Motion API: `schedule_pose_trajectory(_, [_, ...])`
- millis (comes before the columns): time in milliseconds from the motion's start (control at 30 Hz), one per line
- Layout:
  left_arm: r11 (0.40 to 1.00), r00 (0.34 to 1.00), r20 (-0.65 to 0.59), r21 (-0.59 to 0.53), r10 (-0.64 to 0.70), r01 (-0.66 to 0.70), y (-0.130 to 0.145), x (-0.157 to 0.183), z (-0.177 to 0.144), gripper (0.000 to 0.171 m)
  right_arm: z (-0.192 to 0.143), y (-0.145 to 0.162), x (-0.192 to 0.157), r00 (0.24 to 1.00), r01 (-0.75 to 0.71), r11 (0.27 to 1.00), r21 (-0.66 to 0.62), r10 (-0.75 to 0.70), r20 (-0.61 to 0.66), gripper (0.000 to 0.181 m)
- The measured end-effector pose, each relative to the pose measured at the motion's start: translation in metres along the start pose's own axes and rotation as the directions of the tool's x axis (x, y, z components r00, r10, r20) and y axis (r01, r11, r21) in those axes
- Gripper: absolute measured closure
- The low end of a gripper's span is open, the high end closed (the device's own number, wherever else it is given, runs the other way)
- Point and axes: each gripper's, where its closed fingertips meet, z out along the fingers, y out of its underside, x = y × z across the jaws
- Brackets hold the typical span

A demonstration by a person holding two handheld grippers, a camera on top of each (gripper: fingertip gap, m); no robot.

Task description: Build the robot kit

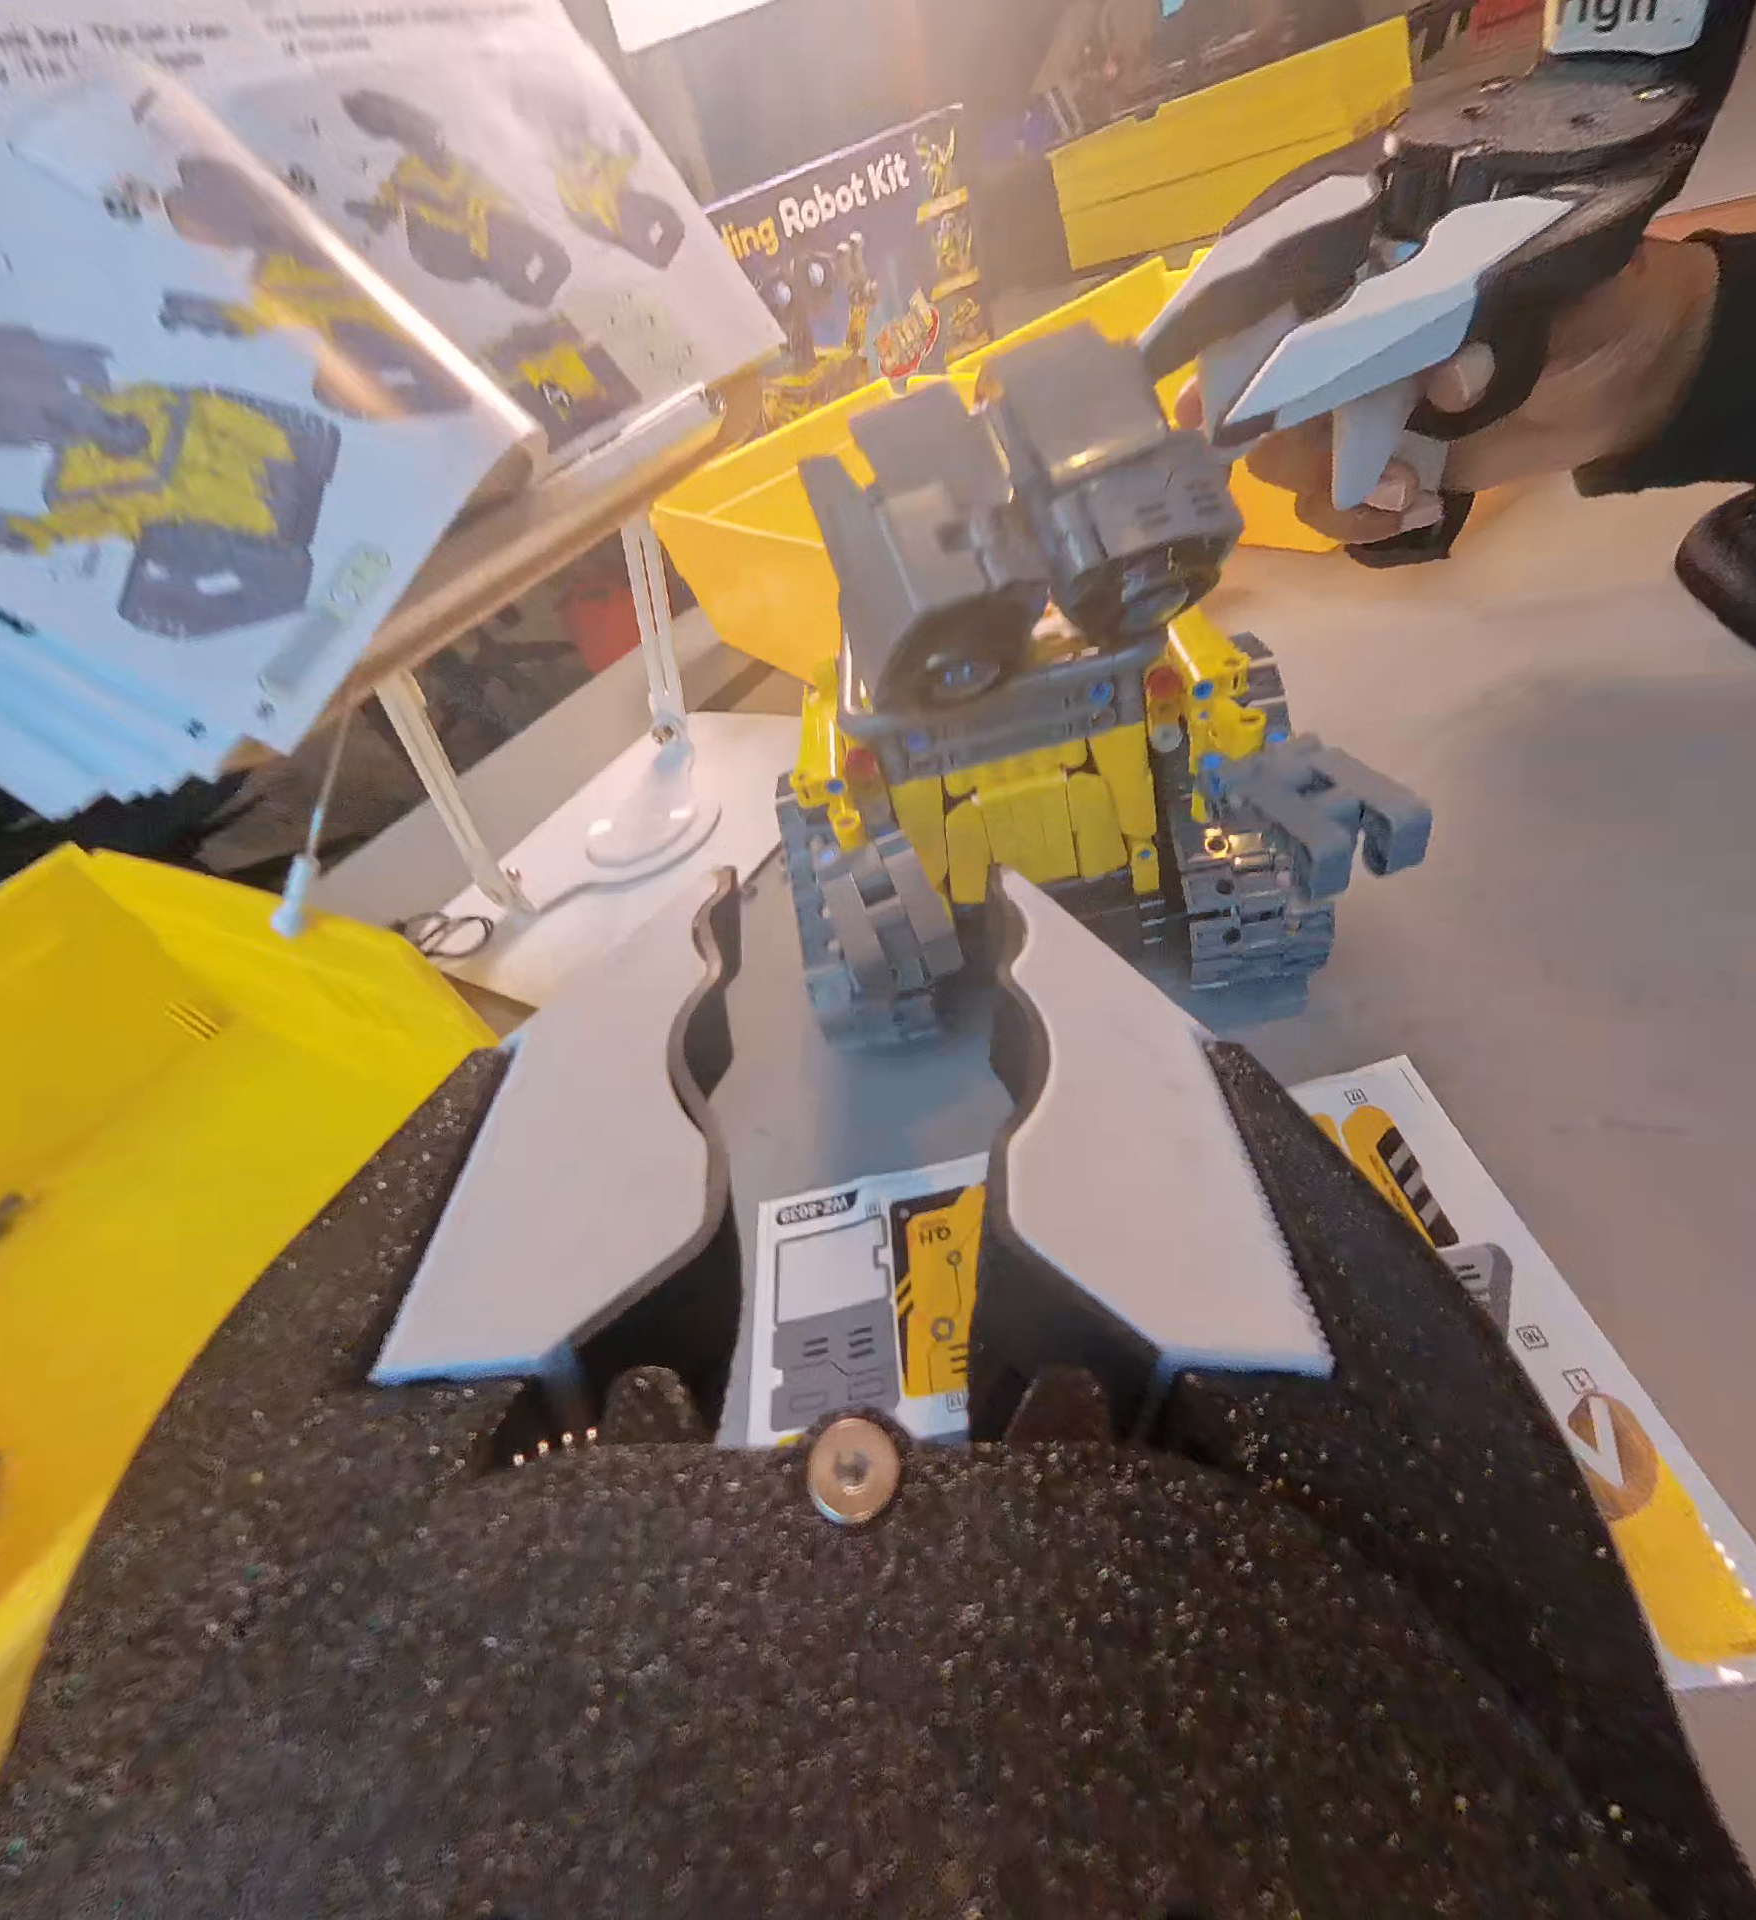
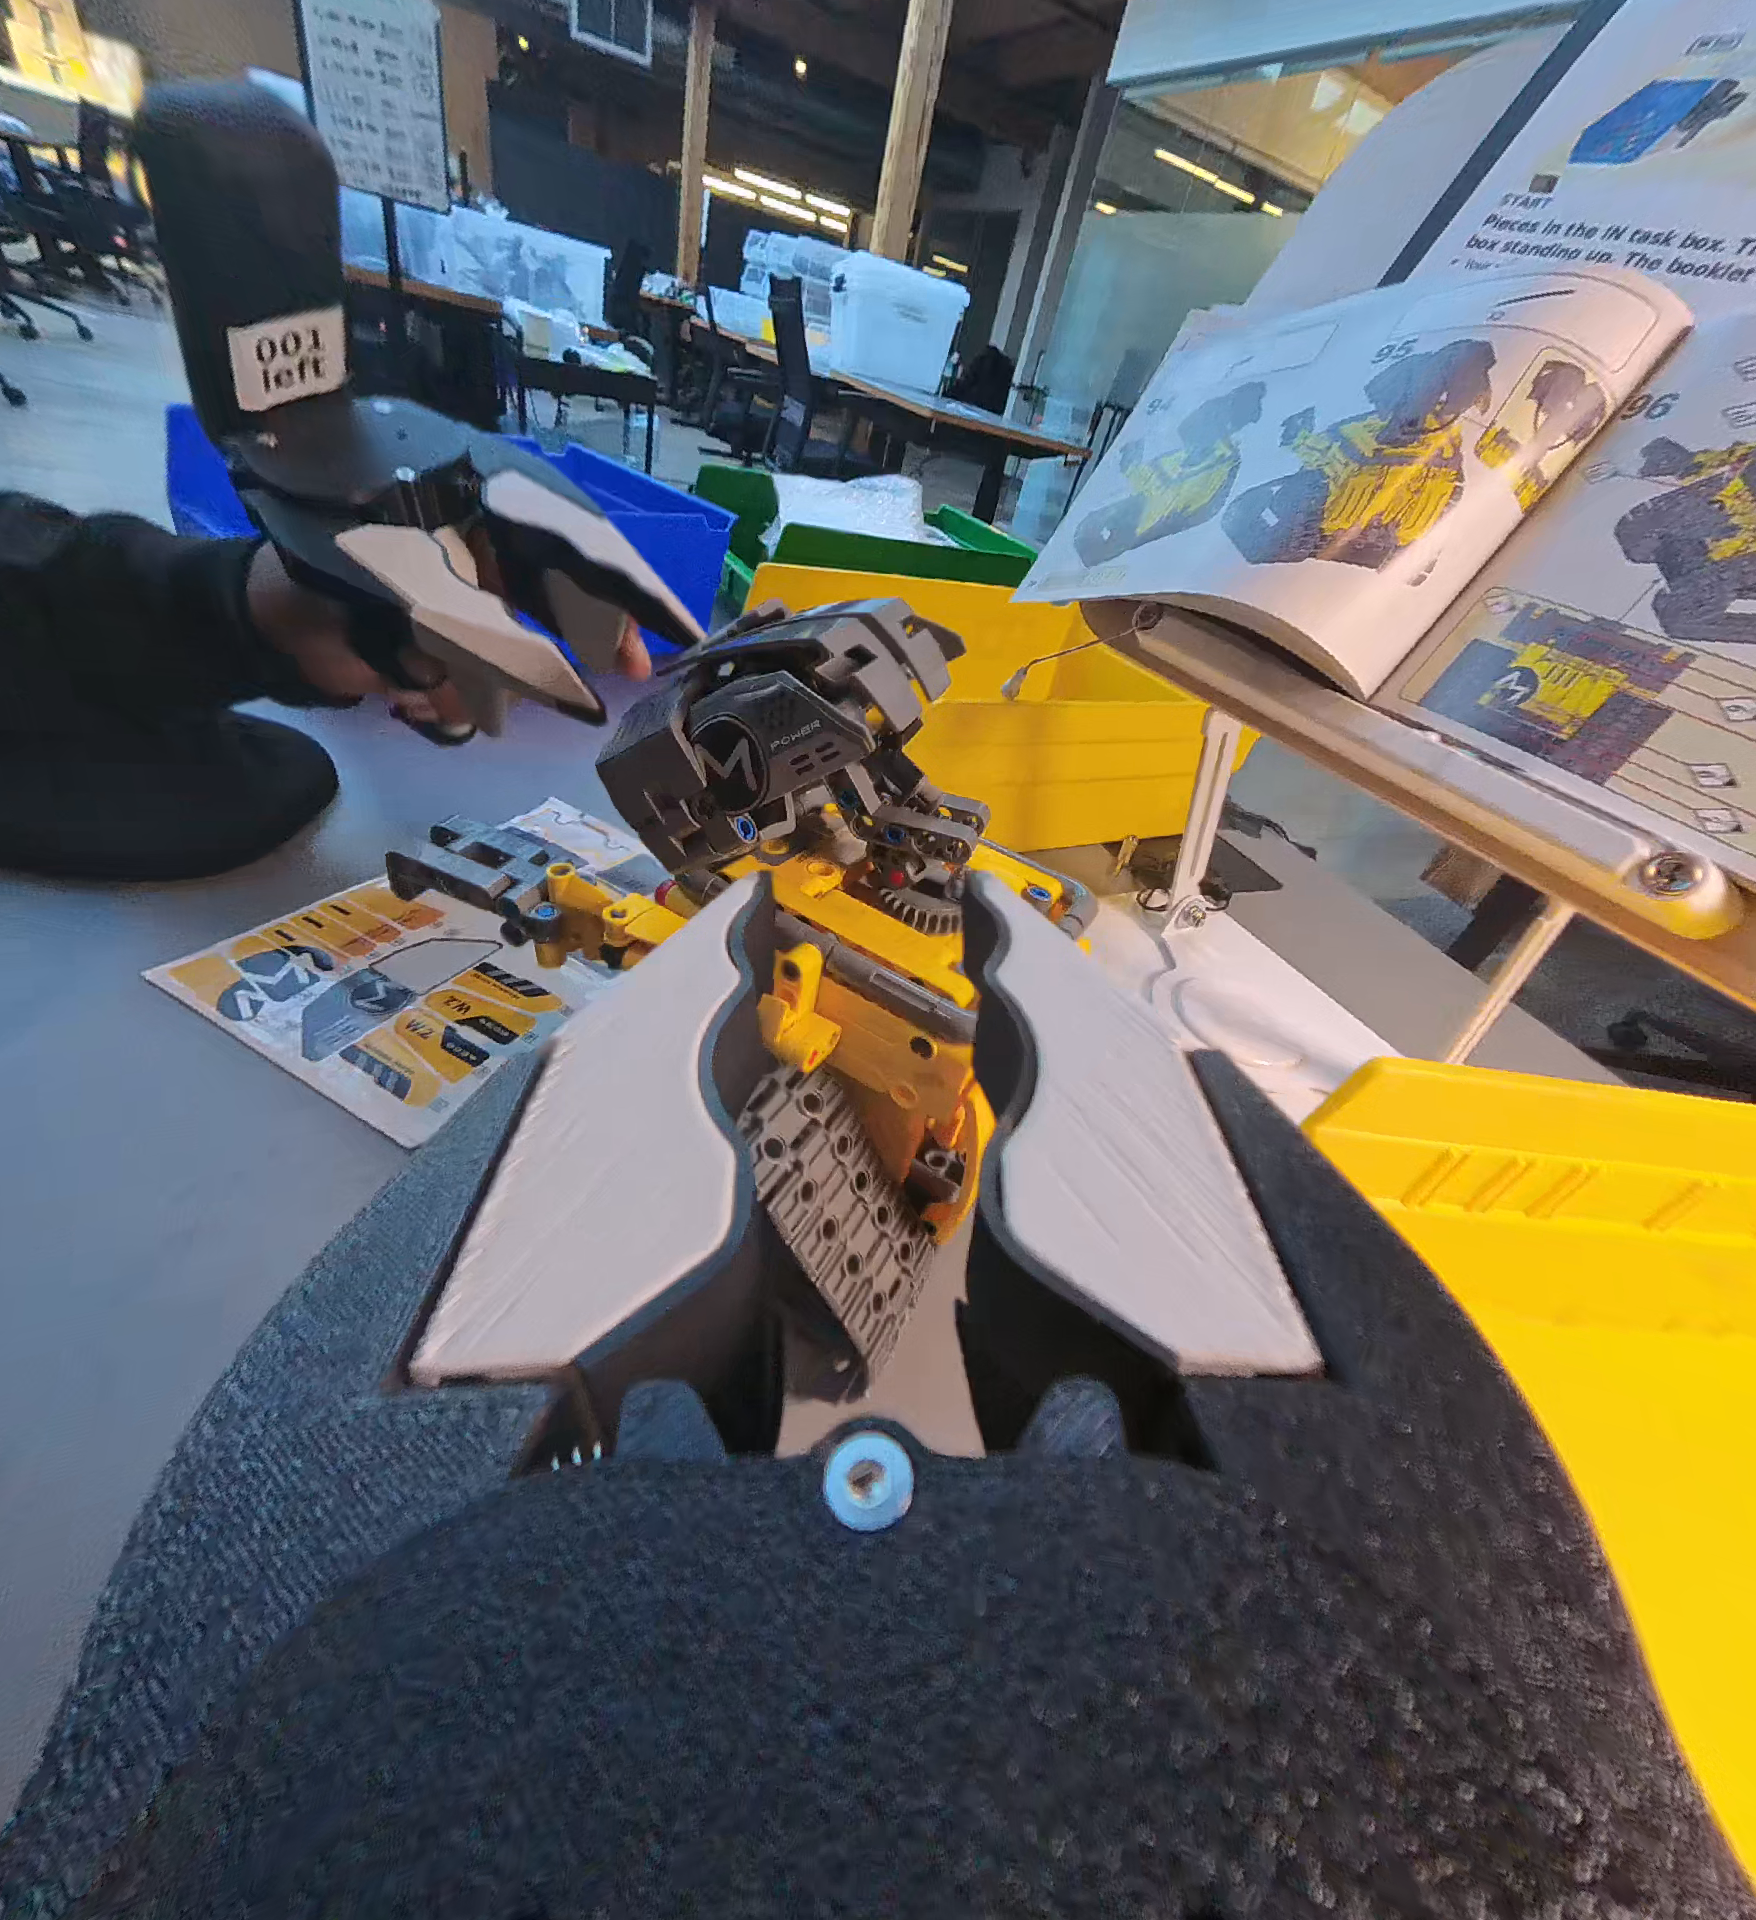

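Observation:
A yellow and grey brick robot [image 1: 1040, 758] with tracks and a two-eyed grey head stands on the grey table. My left gripper [image 1: 863, 904] is open and empty, low in front of the robot, its tips just short of the near track, above a sticker sheet [image 1: 853, 1299]. My right gripper [image 2: 863, 904] is open, close behind the robot [image 2: 853, 1018] at head height. The yellow body and a grey track show through its gap, and I cannot tell if it touches them. It shows in the left wrist view [image 1: 1191, 390] beside the head. The left gripper [image 2: 640, 670] shows beyond.
An open instruction booklet [image 1: 178, 416] [image 2: 1476, 468] rests on a white stand [image 1: 645, 821]. Yellow bins [image 1: 126, 1143] [image 2: 1580, 1299] flank the robot, and another [image 1: 739, 520] stands behind it. A kit box [image 1: 853, 239], a blue bin [image 2: 645, 520] and a green bin [image 2: 884, 551] stand farther off. There is about 15 cm between the tips of the two grippers.

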Motion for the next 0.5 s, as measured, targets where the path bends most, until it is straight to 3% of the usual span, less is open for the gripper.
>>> schedule_pose_trajectory(200, [0.993,0.993,-0.025,-0.009,-0.117,0.117,0.018,-0.001,0.012,0.126,0.014,-0.008,-0.011,0.992,0.108,0.993,0.043,-0.105,-0.077,0.108])
schedule_pose_trajectory(400, [0.992,0.991,-0.030,0.000,-0.127,0.127,0.017,0.002,0.011,0.124,0.026,-0.028,-0.023,0.965,0.220,0.974,0.062,-0.208,-0.161,0.099])
schedule_pose_trajectory(500, [0.993,0.993,-0.019,-0.004,-0.118,0.117,0.019,0.001,0.011,0.124,0.039,-0.029,-0.028,0.939,0.282,0.960,-0.004,-0.276,-0.204,0.100])
